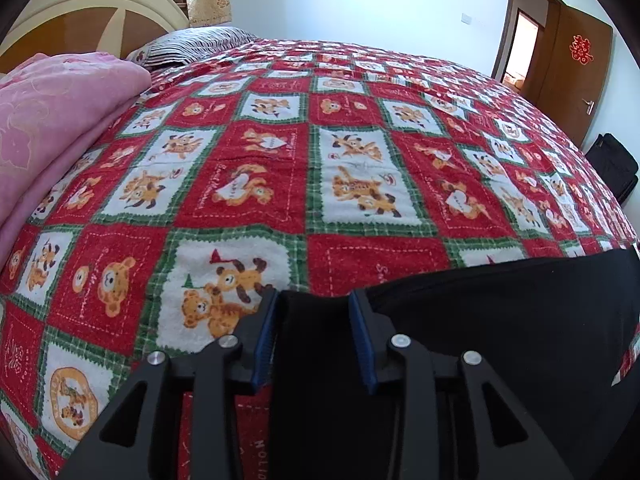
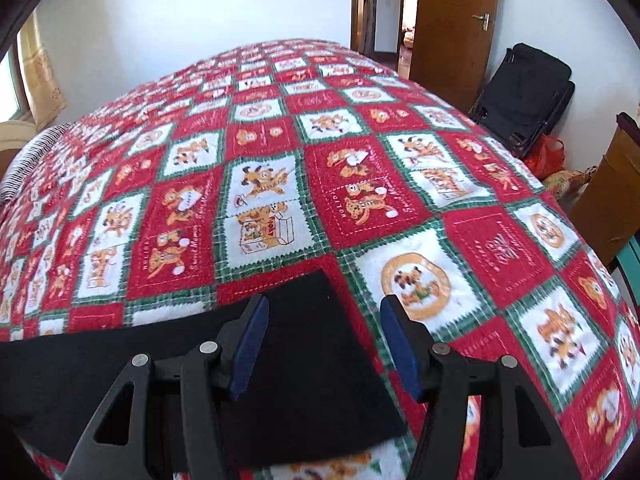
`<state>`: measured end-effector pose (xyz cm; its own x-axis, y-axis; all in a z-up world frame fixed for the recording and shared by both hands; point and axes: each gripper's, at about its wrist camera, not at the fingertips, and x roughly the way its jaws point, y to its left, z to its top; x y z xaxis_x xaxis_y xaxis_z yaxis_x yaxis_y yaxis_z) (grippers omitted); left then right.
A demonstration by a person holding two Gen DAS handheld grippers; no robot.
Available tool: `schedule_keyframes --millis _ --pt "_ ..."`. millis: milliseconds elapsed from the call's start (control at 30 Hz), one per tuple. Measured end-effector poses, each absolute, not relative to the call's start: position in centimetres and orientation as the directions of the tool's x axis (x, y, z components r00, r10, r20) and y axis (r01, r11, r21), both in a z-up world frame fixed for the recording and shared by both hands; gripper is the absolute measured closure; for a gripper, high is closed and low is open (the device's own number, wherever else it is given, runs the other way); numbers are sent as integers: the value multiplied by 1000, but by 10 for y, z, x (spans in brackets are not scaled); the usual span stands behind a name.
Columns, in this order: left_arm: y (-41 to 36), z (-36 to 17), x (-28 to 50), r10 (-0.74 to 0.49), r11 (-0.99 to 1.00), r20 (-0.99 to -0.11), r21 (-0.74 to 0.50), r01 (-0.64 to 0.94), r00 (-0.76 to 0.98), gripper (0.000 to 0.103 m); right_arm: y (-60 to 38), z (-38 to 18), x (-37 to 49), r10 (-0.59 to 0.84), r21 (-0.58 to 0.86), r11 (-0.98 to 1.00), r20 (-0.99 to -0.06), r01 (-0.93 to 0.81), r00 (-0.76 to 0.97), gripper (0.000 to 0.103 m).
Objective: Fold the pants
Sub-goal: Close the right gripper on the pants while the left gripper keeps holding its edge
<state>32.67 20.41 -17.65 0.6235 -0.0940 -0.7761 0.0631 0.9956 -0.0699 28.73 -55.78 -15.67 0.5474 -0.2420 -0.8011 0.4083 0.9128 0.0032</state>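
Red, white and green patchwork bedspread (image 1: 360, 128) with cartoon bears, filling most of both views. Folded pink blanket (image 1: 52, 120) at nine o'clock in the left wrist view, touching the bedspread; striped pillow (image 1: 192, 46) at eleven o'clock beside the headboard (image 1: 80, 12). Brown door (image 2: 456, 24) at one o'clock in the right wrist view, black folded chair (image 2: 524, 92) just beside it at two.

Black pants (image 1: 500, 320) flat on the bedspread at the near edge, from five to six o'clock in the left view, seven to six in the right.

Left gripper (image 1: 314, 300) parted partway, a strip of pants between the blue pads (image 1: 264, 344); contact not clear. Right gripper (image 2: 324, 312) spread wide above the pants' end (image 2: 312, 360), gripping nothing.
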Motion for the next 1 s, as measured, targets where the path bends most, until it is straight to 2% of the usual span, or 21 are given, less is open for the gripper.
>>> schedule_keyframes --millis 100,200,300,333,400,467,600,667,733,767,867,967,1000 --pt "206 -178 328 -107 994 -779 -85 65 617 65 -570 -169 303 -242 1 908 -815 419 526 43" --pt "209 -179 326 -163 986 -771 -139 87 616 72 -584 -182 315 -184 59 902 -843 428 505 43" --pt "215 -180 327 -208 977 -765 -197 85 610 73 -589 -185 322 -159 84 902 -847 423 507 45" --pt "218 -180 327 -219 973 -763 -214 82 608 74 -588 -184 323 -153 86 906 -847 415 510 65" --pt "217 -180 327 -223 972 -762 -221 80 608 74 -583 -182 324 -120 103 920 -845 379 521 88" --pt "212 -179 326 -208 976 -764 -200 81 610 74 -579 -181 323 -99 111 928 -847 356 522 90" --pt "211 -179 328 -194 980 -770 -185 78 608 74 -577 -183 321 -99 111 927 -850 360 518 90" --pt "213 -179 328 -199 978 -768 -192 78 608 74 -578 -183 321 -101 116 920 -853 374 513 79" --pt "214 -179 328 -194 978 -765 -196 64 614 70 -580 -184 322 -84 135 915 -857 380 509 25" --pt "214 -179 327 -192 979 -765 -194 64 615 70 -579 -183 321 -77 142 917 -854 373 514 23" --pt "213 -179 328 -186 981 -767 -184 67 614 70 -572 -186 321 -111 87 929 -861 359 497 25" --pt "213 -179 329 -199 978 -767 -192 78 610 73 -564 -191 321 -167 0 945 -858 326 486 43" --pt "214 -179 329 -204 977 -766 -196 80 610 76 -567 -191 320 -154 19 944 -856 328 493 60"
